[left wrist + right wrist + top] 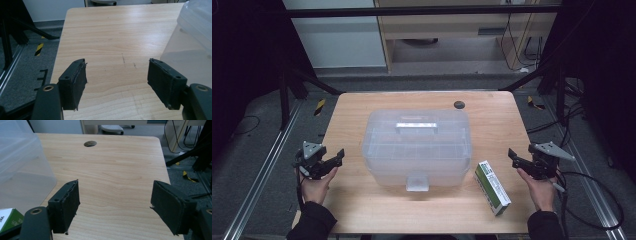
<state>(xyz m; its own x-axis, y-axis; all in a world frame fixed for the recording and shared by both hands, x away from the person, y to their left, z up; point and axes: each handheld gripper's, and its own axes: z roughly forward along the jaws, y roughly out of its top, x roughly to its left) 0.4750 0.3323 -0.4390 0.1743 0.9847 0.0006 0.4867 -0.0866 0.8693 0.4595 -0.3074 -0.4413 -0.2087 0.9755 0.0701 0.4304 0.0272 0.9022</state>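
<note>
A translucent plastic storage box [417, 147] with a lid, top handle and front latch stands shut in the middle of the wooden table [492, 115]. A green and white carton [492, 187] lies flat to its right, near the front edge. My left gripper [338, 156] hovers at the table's left edge, open and empty; in the left gripper view [117, 77] the box wall [190, 47] is at the right. My right gripper [513, 155] is at the table's right edge, open and empty; the right gripper view [115, 200] has the box [22, 167] at left and the carton's corner [8, 218] at lower left.
A round cable hole [459, 104] sits in the table near its back edge. Black frame struts [317, 82] and floor rails flank the table. Cables lie on the floor at the right. A pale cabinet stands behind.
</note>
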